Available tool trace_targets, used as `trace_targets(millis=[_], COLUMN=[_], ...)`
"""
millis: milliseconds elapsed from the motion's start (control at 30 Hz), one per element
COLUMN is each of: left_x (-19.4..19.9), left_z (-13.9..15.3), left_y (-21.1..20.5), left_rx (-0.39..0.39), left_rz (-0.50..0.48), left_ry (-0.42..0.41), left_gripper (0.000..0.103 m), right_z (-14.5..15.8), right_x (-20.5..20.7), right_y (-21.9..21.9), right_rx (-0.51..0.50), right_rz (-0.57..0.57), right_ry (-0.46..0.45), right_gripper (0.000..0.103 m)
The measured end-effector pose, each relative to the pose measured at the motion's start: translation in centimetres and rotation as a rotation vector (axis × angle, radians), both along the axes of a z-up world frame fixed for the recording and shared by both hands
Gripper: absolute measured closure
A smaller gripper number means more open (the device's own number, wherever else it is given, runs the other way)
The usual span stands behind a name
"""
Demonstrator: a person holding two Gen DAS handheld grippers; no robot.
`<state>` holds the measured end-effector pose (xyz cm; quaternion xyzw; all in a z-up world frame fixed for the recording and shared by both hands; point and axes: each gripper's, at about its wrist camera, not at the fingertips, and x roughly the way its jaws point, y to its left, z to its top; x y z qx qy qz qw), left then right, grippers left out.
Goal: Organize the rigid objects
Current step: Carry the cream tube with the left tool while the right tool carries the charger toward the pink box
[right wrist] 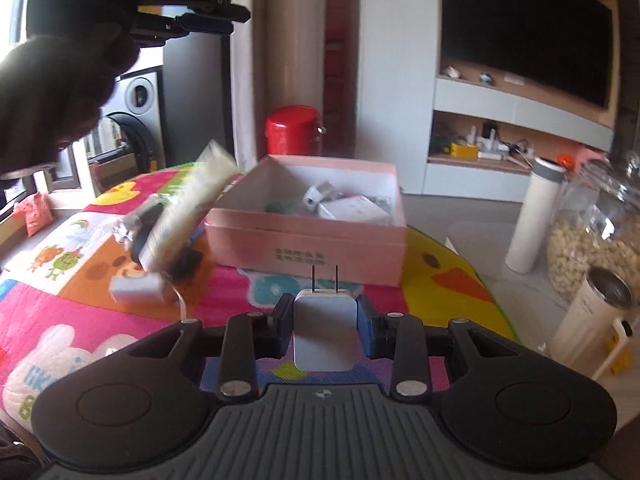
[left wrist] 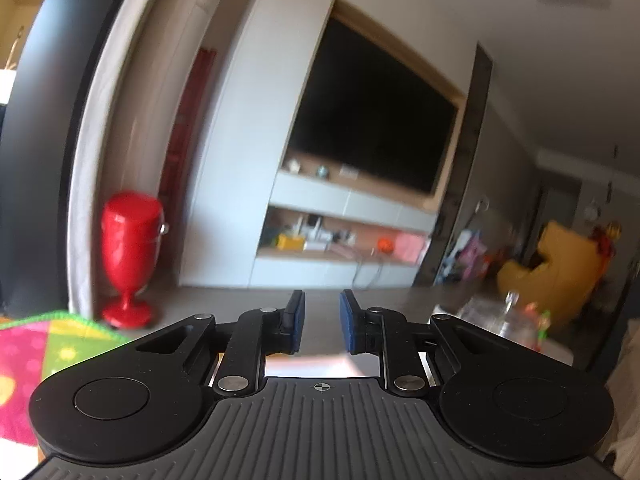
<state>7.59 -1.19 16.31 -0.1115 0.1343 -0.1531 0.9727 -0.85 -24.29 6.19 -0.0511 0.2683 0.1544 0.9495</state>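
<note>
While the left wrist view looks out level across the room and catches only a corner of the colourful play mat [left wrist: 36, 344], the right wrist view looks down on the mat [right wrist: 60, 312] and shows the task's things. The right gripper [right wrist: 325, 312] is clamped on a white plug adapter [right wrist: 324, 332], pads against its sides, its two prongs pointing forward toward the pink box [right wrist: 308, 240]. That one box sits open on the mat, just ahead of the adapter, with several small white items inside, too jumbled to count. To its left a blurred packet [right wrist: 188, 208] is tilted above the mat over a dark object, with a small white block [right wrist: 136, 286] and a cord below it.

The left gripper [left wrist: 322, 320] is drawn in to its narrowest, a slim gap between the blue pads and nothing in it. From the right camera it appears raised at upper left [right wrist: 236, 18], held by a dark-gloved hand [right wrist: 60, 80].

One red goblet-shaped bin [left wrist: 130, 256] stands by the wall; one dark television [left wrist: 372, 108] hangs above cluttered shelves. At the right stand one white tumbler [right wrist: 534, 216], a glass jar of nuts [right wrist: 592, 236] and one open steel-lined cup [right wrist: 596, 320], all off the mat. The gloved hand blocks the window area behind it.
</note>
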Motion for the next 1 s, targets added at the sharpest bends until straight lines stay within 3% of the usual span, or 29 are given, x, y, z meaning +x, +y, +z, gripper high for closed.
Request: trace_targets(millis=[100,200,300,367,433,500,600,700,833,1000], left_x=[-0.5,-2.2,-3.9,-4.1,-4.0,-3.7,-4.0,-4.6,-5.1,-4.0], left_z=[-1.7,-4.4,-7.8,-9.9,-11.5,-12.5,-13.2,-13.8,-14.2,-15.0], left_y=[0.3,-0.4,-2.0,-2.8,-2.9,-2.8,-2.7,-4.0,-5.8,-7.6], left_rx=[0.054,0.206,0.39,0.472,0.447,0.371,0.301,0.37,0.45,0.476], left_rz=[-0.072,-0.173,-0.255,-0.287,-0.332,-0.386,-0.418,-0.402,-0.385,-0.346], left_ry=[0.1,0.186,0.232,0.263,0.323,0.384,0.407,0.42,0.43,0.441], left_gripper=[0.082,0.082,0.08,0.078,0.079,0.079,0.079,0.078,0.061,0.062], right_z=[-0.5,-1.0,-1.7,-2.2,-2.4,-2.5,-2.6,-3.0,-3.8,-4.4], right_x=[0.1,0.7,1.3,1.4,1.3,0.9,0.6,0.6,1.0,0.9], right_y=[-0.6,-0.7,-0.3,0.2,0.8,0.9,0.6,0.3,0.0,-0.3], right_rx=[0.003,0.011,0.014,0.007,-0.012,-0.025,-0.025,-0.024,-0.004,0.007], right_rz=[-0.012,-0.011,-0.002,0.01,0.016,0.023,0.029,0.031,0.02,0.014], right_ry=[0.018,0.044,0.079,0.102,0.096,0.083,0.082,0.1,0.14,0.145], right_gripper=[0.071,0.071,0.071,0.071,0.071,0.071,0.071,0.07,0.066,0.066])
